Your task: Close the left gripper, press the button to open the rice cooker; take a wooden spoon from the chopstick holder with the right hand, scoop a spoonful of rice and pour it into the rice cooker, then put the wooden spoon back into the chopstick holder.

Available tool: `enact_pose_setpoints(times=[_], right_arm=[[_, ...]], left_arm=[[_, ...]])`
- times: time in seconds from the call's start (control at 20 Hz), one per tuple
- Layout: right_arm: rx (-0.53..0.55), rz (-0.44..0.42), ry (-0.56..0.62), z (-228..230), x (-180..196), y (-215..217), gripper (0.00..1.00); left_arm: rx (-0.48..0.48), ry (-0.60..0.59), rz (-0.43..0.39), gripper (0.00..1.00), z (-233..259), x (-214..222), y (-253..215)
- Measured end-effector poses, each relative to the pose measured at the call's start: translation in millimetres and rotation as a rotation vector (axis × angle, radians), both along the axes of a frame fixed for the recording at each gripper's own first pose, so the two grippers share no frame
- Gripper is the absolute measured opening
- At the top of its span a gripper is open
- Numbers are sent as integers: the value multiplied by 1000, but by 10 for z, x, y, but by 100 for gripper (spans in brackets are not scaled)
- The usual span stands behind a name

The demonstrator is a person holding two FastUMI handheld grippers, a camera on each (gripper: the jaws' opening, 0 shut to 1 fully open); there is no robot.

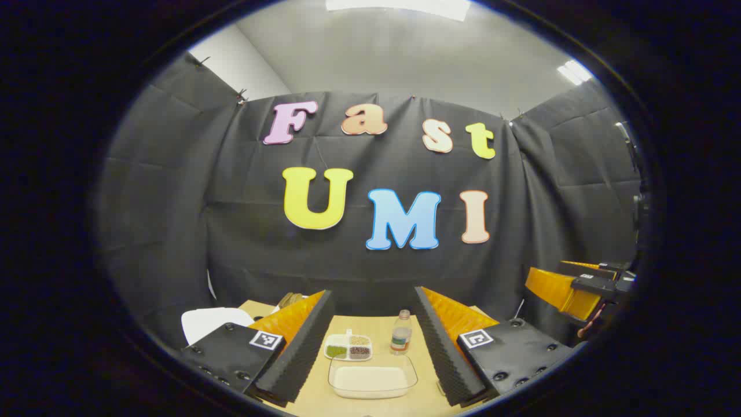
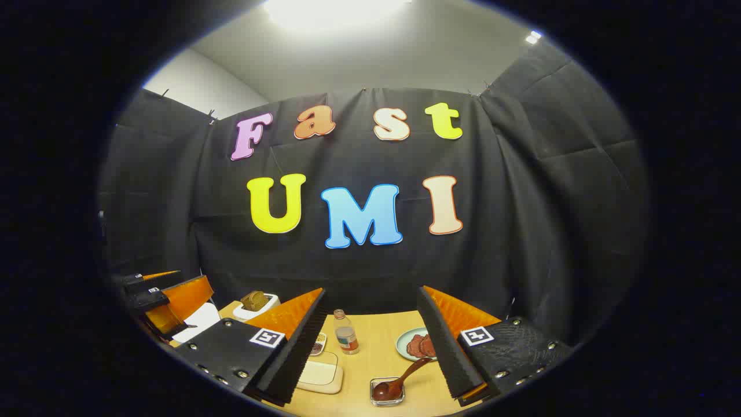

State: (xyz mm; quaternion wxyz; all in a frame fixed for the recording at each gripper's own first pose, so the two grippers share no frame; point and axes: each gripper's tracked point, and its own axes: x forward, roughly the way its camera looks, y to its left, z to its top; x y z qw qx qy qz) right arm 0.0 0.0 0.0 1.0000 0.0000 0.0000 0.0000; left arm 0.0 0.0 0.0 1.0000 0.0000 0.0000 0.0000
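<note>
Meanwhile, both grippers hung released above the table point(image 1: 379, 324): the left gripper point(image 1: 373, 341) faced a rice tray point(image 1: 372, 381) (white grains). The right gripper point(image 2: 370, 341) faced a wooden spoon point(image 2: 399, 379) resting in a small dish point(image 2: 387, 392).

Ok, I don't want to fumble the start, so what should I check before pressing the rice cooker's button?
1. Left gripper closed: not ok, fingers apart.
2. Button on the rice cooker located: cannot tell, cooker partly hidden behind a finger.
3. Wooden spoon in its holder: ok.
4. Rice tray filled: ok.
5. Right gripper free: ok, open and empty.
</note>
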Motion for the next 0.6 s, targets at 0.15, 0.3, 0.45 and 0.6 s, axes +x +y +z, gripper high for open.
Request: enact_pose_setpoints(times=[0.15,0.3,0.45,0.6], right_arm=[[-14,-10,-18,40,-10,107,95],[-26,-18,-10,1,-23,196,94],[-44,-14,1,-34,-18,276,95],[-49,-11,-5,-16,-30,331,95]], left_arm=[[-3,-27,7,96,114,-12,46],[-16,-16,3,95,97,3,98],[-8,-25,13,96,113,8,209],[-27,-7,17,95,35,30,274]])
